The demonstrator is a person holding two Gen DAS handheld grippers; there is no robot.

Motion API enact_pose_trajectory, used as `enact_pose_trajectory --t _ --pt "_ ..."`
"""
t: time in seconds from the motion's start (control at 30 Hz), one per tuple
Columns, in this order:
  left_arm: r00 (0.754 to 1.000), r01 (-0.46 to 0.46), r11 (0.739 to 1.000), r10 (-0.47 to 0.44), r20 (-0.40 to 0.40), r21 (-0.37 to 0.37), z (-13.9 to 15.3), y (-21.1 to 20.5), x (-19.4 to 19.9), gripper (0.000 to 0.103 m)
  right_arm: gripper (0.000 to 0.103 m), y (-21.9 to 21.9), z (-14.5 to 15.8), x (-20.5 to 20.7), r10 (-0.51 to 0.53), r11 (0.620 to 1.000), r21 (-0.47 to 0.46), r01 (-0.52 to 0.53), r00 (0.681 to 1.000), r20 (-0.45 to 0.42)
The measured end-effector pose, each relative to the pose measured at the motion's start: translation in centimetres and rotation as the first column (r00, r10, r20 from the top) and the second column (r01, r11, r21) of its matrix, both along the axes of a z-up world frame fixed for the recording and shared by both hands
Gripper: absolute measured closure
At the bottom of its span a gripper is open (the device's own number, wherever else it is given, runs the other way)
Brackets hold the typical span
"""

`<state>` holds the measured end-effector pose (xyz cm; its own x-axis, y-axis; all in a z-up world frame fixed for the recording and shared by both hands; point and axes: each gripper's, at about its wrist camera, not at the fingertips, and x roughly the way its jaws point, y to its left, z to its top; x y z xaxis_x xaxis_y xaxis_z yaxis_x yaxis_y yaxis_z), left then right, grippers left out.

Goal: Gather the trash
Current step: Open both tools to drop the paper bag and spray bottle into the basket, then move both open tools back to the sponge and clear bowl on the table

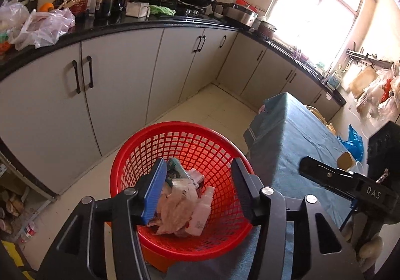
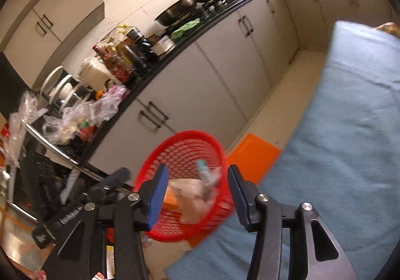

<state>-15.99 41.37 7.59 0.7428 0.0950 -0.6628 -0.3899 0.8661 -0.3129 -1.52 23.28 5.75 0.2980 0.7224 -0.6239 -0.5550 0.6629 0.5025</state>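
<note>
Both jaws stand released, left gripper (image 1: 197, 188) and right gripper (image 2: 196, 195) above the red plastic mesh basket (image 1: 140, 155). Crumpled paper trash (image 1: 182, 205) lies inside; a bump on the near rim could tip it off the blue-clothed table (image 1: 295, 145).

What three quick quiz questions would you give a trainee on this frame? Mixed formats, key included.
1. True or false: the red mesh basket already holds crumpled wrappers.
2. Multiple choice: what does the left tool grip? A) a wrapper B) the basket rim C) nothing
3. Fill in: the table beside the basket is covered with a ____ cloth.

Key:
1. True. Paper and packaging lie in the basket's bottom.
2. C. Its jaws stand apart above the basket, nothing between the pads. The right tool is likewise open and empty.
3. Blue.
</note>
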Motion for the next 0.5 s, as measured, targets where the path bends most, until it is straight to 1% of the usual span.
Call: enact_pose_trajectory --t 0.13,0.17,0.2,0.23,0.33,0.5 --pt "0.999 -0.032 0.995 0.035 -0.020 0.095 0.8 -2.4 -0.2 0.038 0.039 -3.5 0.7 -0.9 -0.070 0.995 -0.062 0.078 0.990 0.120" --pt "0.999 -0.042 0.992 0.045 -0.023 0.120 1.0 -3.1 -0.3 0.037 0.034 -4.4 0.8 -1.1 -0.095 0.993 -0.061 0.105 0.985 0.145" --pt "0.998 -0.055 0.988 0.059 -0.026 0.146 1.2 -3.8 -0.3 0.033 0.032 -5.3 0.8 -1.1 -0.116 0.991 -0.054 0.125 0.981 0.156" --pt "0.997 -0.070 0.982 0.076 -0.027 0.173 1.4 -4.5 -0.4 0.030 0.030 -6.4 0.9 -1.1 -0.143 0.988 -0.040 0.151 0.977 0.161" --pt "0.993 -0.110 0.963 0.119 -0.022 0.248 2.0 -6.2 -0.6 0.027 0.030 -8.9 0.5 -0.8 -0.184 0.981 -0.035 0.191 0.972 0.149" --pt "0.991 -0.116 0.932 0.133 -0.026 0.342 2.6 -9.3 -0.7 0.026 0.030 -11.9 -0.7 -0.9 -0.163 0.980 -0.095 0.173 0.981 0.102"
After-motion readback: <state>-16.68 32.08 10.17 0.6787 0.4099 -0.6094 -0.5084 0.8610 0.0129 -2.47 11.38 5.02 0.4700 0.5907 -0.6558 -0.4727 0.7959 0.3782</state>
